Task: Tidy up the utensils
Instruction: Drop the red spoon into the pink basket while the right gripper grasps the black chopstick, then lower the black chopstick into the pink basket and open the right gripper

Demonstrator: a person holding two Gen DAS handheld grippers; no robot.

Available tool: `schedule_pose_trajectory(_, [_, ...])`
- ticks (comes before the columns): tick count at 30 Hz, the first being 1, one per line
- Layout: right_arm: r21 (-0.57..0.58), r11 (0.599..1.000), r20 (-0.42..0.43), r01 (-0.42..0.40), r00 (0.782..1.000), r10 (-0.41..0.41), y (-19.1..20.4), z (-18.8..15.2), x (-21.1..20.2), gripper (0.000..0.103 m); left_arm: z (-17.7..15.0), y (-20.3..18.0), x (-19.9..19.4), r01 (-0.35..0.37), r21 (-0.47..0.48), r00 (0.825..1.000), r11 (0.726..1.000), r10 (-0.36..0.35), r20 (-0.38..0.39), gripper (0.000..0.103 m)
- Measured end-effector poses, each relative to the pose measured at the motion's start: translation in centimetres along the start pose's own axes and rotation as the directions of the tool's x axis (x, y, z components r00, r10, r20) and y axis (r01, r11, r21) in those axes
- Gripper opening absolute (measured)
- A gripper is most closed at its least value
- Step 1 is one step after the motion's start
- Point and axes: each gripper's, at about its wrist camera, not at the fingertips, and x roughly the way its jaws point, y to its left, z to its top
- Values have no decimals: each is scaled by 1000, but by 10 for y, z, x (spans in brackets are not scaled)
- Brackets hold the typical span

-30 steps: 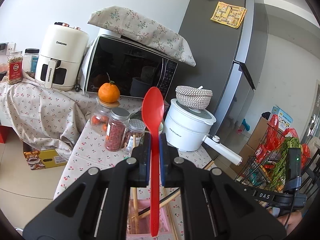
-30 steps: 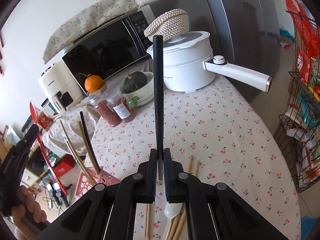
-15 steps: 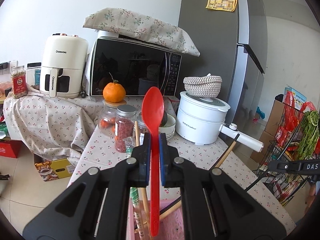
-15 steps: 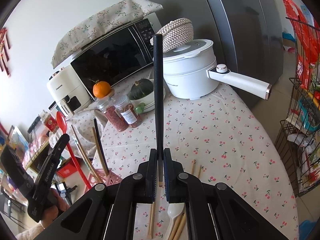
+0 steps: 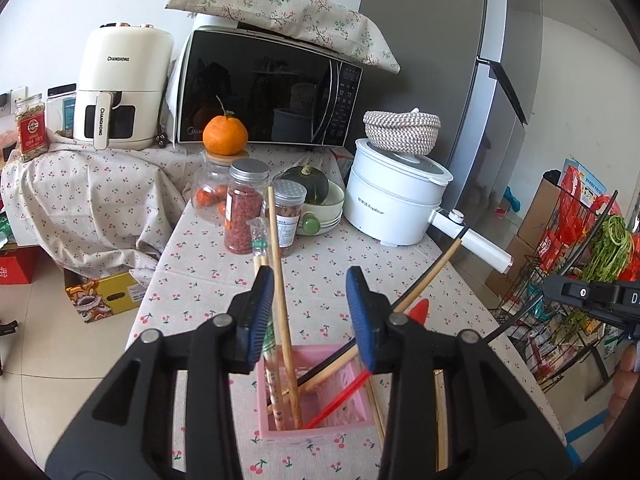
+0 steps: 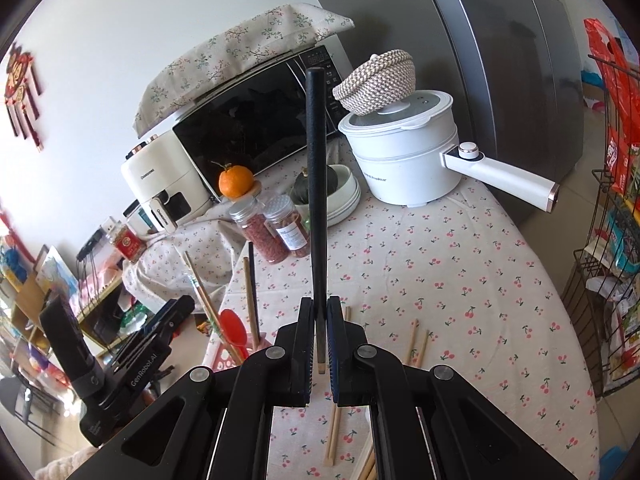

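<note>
Pink plastic marks the goal: a small slotted holder [image 5: 320, 420] stands near the front edge of the cherry-print worktop [image 5: 224, 280], and it already carries several wooden chopsticks [image 5: 280, 292], a dark stick and the red spoon [image 5: 418, 312], whose bowl leans out over the holder's far right side. The left claw [image 5: 310, 312] hangs just above the holder; its jaws have just been opening and now stand apart with nothing pressed between the blue pads (one wooden chopstick rises through the gap, but it stands in the holder, not in a grip). So the spoon's part looks finished.

The right claw [image 6: 319, 344] is clamped tight on a black chopstick [image 6: 316, 200], held upright and well away from the holder, so this piece is not yet put away. More is left: loose wooden chopsticks [image 6: 416, 340] lie flat on the cloth just past and under the right claw. By my reckoning the job is perhaps half done.

Elsewhere, two screw-top jars [image 5: 246, 208] hold reddish dried goods, a glass jar behind them carries an orange [image 5: 225, 136] on its lid, and a white bowl [image 5: 326, 206] holds a dark green squash.
</note>
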Motion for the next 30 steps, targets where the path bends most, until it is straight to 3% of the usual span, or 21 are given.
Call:
schedule_pose_trajectory(2, [-11, 1000, -2, -18, 1000, 18, 8, 1, -6, 6, 1, 3, -5, 1, 6, 999, 1000, 0, -52, 55])
schedule_pose_trajectory(6, [-41, 997, 0, -63, 998, 63, 26, 1, -15, 6, 0, 11, -14, -22, 22, 987, 1000, 25, -159, 62])
schedule_pose_trajectory(11, [-80, 990, 18, -120, 992, 122, 51, 0, -23, 6, -3, 29, -23, -20, -36, 962, 999, 9, -273, 75])
schedule_pose_trajectory(18, [-149, 977, -5, -151, 988, 152, 88, -8, 1, 6, -8, 49, -22, -52, -51, 944, 997, 32, -328, 76])
schedule_pose_trajectory(26, [-201, 974, -131, -109, 988, 84, 109, -22, 55, 6, -12, 62, -20, -53, -85, 931, 995, 19, -365, 76])
schedule_pose_trajectory(30, [-221, 970, -155, -98, 986, 65, 114, -28, 70, 7, -12, 64, -20, -50, -89, 928, 995, 14, -374, 76])
